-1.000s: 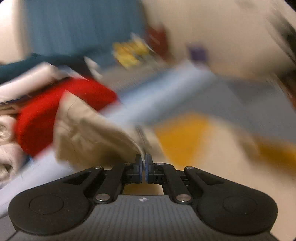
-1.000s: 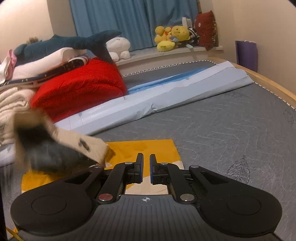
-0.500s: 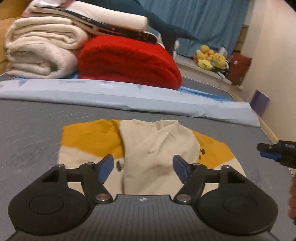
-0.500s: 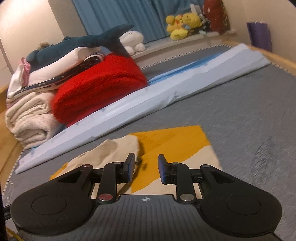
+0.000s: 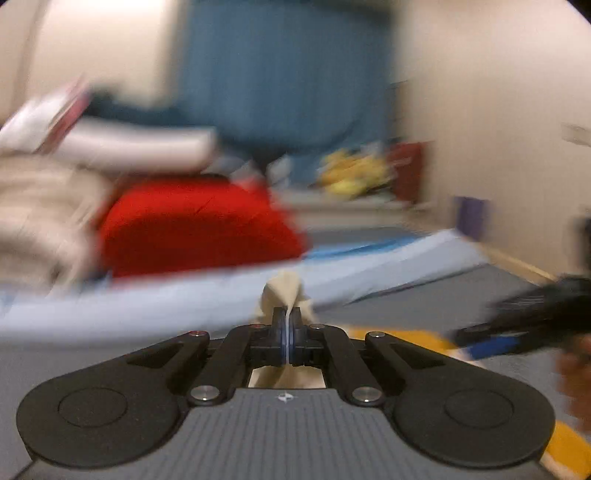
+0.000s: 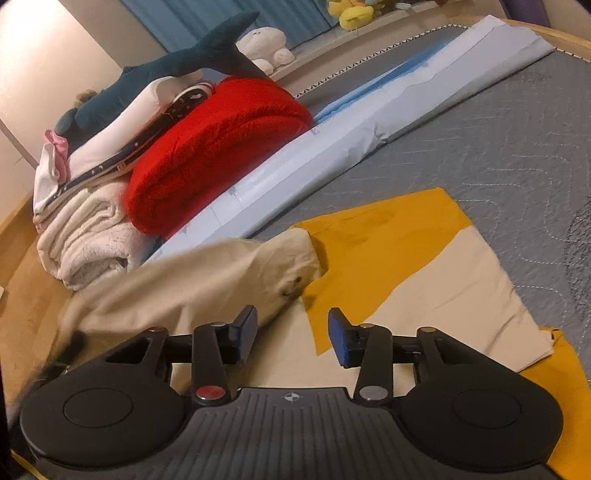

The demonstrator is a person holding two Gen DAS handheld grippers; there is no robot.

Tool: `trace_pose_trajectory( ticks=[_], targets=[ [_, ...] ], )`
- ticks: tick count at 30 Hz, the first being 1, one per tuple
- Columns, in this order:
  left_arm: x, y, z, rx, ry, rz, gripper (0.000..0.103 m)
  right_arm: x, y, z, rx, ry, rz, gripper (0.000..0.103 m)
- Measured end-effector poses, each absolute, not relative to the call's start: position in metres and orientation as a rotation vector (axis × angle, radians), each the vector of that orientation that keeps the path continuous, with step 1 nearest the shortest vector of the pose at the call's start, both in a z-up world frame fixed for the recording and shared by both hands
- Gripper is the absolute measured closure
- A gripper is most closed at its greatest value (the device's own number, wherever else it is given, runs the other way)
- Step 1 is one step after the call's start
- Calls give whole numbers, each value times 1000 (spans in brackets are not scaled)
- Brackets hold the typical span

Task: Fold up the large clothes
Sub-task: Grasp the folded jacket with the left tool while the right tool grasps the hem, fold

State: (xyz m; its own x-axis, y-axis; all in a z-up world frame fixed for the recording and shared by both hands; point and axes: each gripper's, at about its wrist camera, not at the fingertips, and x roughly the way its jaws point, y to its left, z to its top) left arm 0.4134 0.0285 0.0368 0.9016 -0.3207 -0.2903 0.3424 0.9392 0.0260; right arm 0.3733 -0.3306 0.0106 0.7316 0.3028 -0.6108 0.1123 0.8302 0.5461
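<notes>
A beige and mustard-yellow garment (image 6: 436, 266) lies on the grey quilted bed (image 6: 517, 147). My left gripper (image 5: 287, 325) is shut on a beige sleeve (image 5: 282, 291) of the garment and holds it lifted; this view is motion-blurred. In the right wrist view the sleeve (image 6: 207, 280) stretches to the left toward the blurred left gripper (image 6: 70, 347). My right gripper (image 6: 291, 332) is open and empty, just above the garment's middle. It also shows at the right edge of the left wrist view (image 5: 517, 328).
A folded red blanket (image 6: 218, 147), cream towels (image 6: 88, 240) and a stack with a plush shark (image 6: 177, 70) sit at the back left. A light-blue sheet (image 6: 369, 125) runs across the bed behind the garment. Plush toys (image 6: 351, 11) line the window ledge.
My left gripper has shut on the beige sleeve and lifted it to the left. My right gripper has opened wider and tipped down over the garment.
</notes>
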Motion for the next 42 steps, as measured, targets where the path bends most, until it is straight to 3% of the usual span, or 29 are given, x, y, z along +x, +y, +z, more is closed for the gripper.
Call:
trace_pose_trajectory(
  ticks=[1,3,5,8,10,11,12,19,22,25,26,27,29,30,36,38,40,42],
  targets=[
    [407,14,33,109,305,-414,102,373,-330,10,609,747,114,55],
    [402,-25,3,192,509,-609,93,374,-332,6,650,744,121,50],
    [392,-62,-40,349,699,-689,92,376,-334,-1,695,761,125,50],
    [392,-66,-58,334,806,-695,89,380,-331,-13,703,813,123,49],
    [405,-38,-36,154,778,-677,68,383,-324,-20,681,858,127,48],
    [413,-22,-27,59,755,-644,50,384,-321,-23,672,880,133,48],
    [421,-5,-21,-27,741,-600,46,385,-317,-27,667,900,142,48],
    [473,75,-79,-339,990,-119,46,391,-290,-49,558,1017,134,49],
    [480,90,-99,-482,1043,-74,46,390,-291,-50,572,1010,114,60],
    [483,91,-99,-545,1028,-80,50,390,-298,-49,626,964,104,79],
    [485,93,-99,-554,1021,-88,61,390,-301,-49,638,951,108,90],
    [487,92,-98,-561,1016,-97,78,389,-302,-48,647,941,115,100],
    [483,92,-91,-572,995,-116,97,389,-305,-47,662,920,135,102],
    [484,93,-84,-570,968,-109,100,387,-308,-45,669,897,121,103],
    [469,113,-23,-568,681,-96,100,364,-332,-9,860,594,96,103],
    [472,113,-33,-590,740,-95,100,365,-329,-15,827,626,51,103],
    [474,106,-60,-576,897,-58,99,374,-326,-39,779,780,-49,103],
    [482,97,-98,-543,1136,-14,89,380,-328,-72,764,966,-151,103]
  ],
)
